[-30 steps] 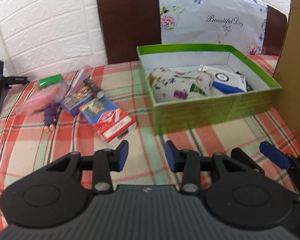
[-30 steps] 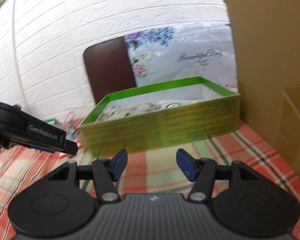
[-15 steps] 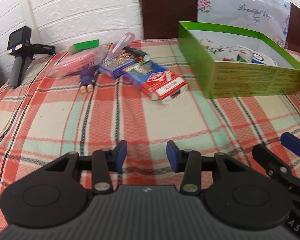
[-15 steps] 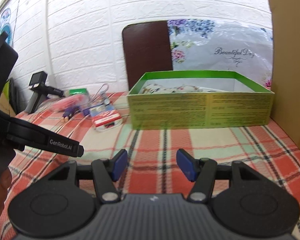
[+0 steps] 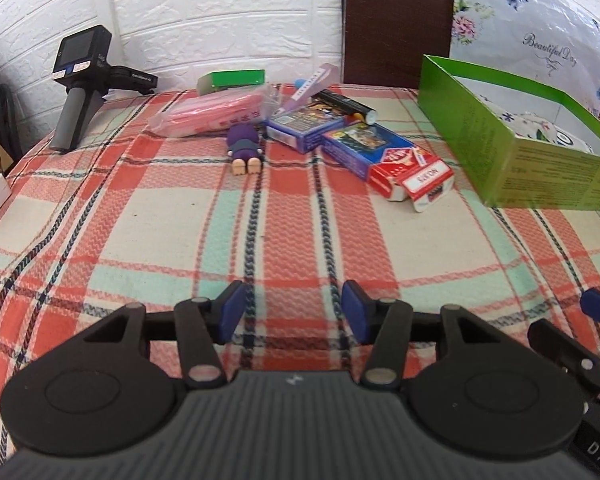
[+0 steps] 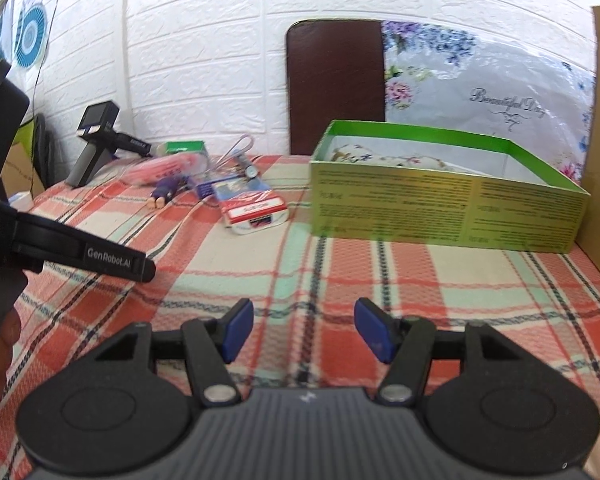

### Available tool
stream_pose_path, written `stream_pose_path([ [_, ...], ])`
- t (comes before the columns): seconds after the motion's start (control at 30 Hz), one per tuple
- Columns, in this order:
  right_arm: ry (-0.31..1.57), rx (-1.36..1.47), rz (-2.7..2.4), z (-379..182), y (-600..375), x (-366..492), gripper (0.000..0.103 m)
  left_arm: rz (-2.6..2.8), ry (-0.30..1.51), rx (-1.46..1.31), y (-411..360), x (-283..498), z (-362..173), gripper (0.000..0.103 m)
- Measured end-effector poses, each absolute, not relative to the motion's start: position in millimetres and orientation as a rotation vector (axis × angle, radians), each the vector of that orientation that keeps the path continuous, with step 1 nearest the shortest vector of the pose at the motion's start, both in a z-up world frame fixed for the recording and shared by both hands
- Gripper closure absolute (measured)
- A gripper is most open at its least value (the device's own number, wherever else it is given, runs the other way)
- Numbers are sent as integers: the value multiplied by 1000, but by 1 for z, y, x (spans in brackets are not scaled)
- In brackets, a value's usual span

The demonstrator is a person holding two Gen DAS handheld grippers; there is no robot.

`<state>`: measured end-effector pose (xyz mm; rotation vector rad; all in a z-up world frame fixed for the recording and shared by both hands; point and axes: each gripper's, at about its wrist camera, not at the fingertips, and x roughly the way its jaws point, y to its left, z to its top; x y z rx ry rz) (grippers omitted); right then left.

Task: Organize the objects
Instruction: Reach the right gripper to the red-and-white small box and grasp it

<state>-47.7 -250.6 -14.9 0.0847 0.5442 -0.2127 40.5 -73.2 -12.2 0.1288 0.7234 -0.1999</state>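
Card boxes [image 5: 384, 156] beside green box [image 6: 440, 216]

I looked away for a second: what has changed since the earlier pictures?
Both grippers backed away from the green box; the left gripper swung left toward the loose pile around the red card box. Nothing was grasped or released. Both remain open and empty; the objects stayed put.
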Motion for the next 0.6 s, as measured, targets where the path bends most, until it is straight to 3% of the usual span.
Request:
stream_pose_path([
  [0.17,571,55,-172,-17,-235,-34,45,-204,696,123,-57,46,-15,37],
  [0.4,600,-7,-96,-17,-214,-4,42,-81,636,124,-12,63,-17,36],
  [0.53,550,-87,-71,-8,-201,27,41,-14,566,109,18,71,-24,23],
  [0.6,528,-121,-72,-1,-199,51,38,-40,567,15,33,74,-25,22],
])
